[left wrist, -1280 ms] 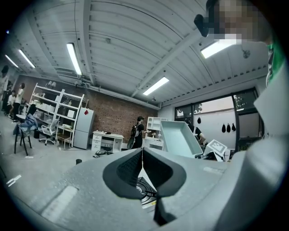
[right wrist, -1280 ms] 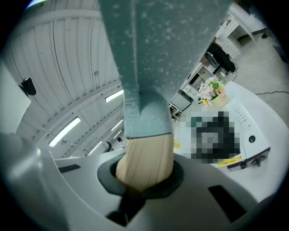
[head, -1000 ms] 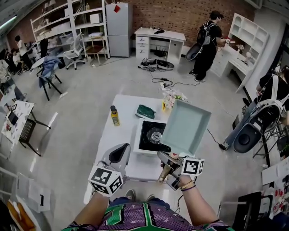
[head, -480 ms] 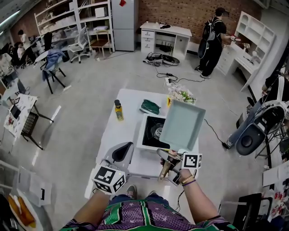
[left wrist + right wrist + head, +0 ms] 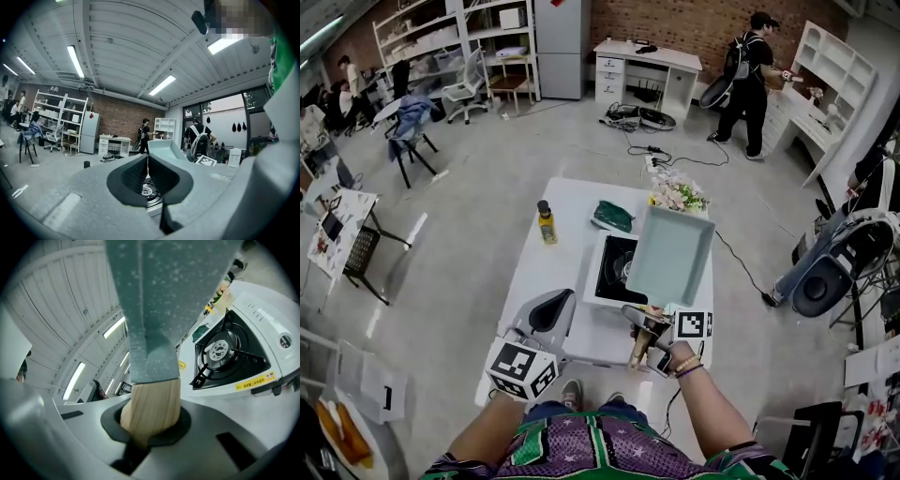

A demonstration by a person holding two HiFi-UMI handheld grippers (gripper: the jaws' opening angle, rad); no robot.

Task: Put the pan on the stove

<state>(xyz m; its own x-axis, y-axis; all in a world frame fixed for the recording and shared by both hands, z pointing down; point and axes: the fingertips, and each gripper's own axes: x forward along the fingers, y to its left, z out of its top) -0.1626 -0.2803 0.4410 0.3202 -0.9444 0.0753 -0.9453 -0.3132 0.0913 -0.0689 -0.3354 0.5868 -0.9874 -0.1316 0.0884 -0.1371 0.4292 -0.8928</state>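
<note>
A teal rectangular pan (image 5: 671, 255) with a wooden handle (image 5: 152, 404) hangs tilted over the right part of the black-topped stove (image 5: 611, 265) on the white table (image 5: 546, 272). My right gripper (image 5: 643, 326) is shut on that handle. In the right gripper view the pan (image 5: 164, 296) rises straight ahead of the jaws and the stove burner (image 5: 219, 350) lies to the right. My left gripper (image 5: 547, 315) hovers at the table's near left edge, jaws shut with nothing between them. The left gripper view looks past the closed pads (image 5: 147, 174) at the burner (image 5: 147, 191).
A yellow bottle (image 5: 547, 222), a green cloth (image 5: 610, 216) and a bunch of flowers (image 5: 678, 196) sit on the table's far half. A cable runs off the table to the right. A person (image 5: 753, 71) stands at the back; another sits at the right (image 5: 872, 211).
The pan, still gripped by the right gripper, has shifted a little left over the stove. The head view has pulled back and tilted. The left gripper has barely moved.
</note>
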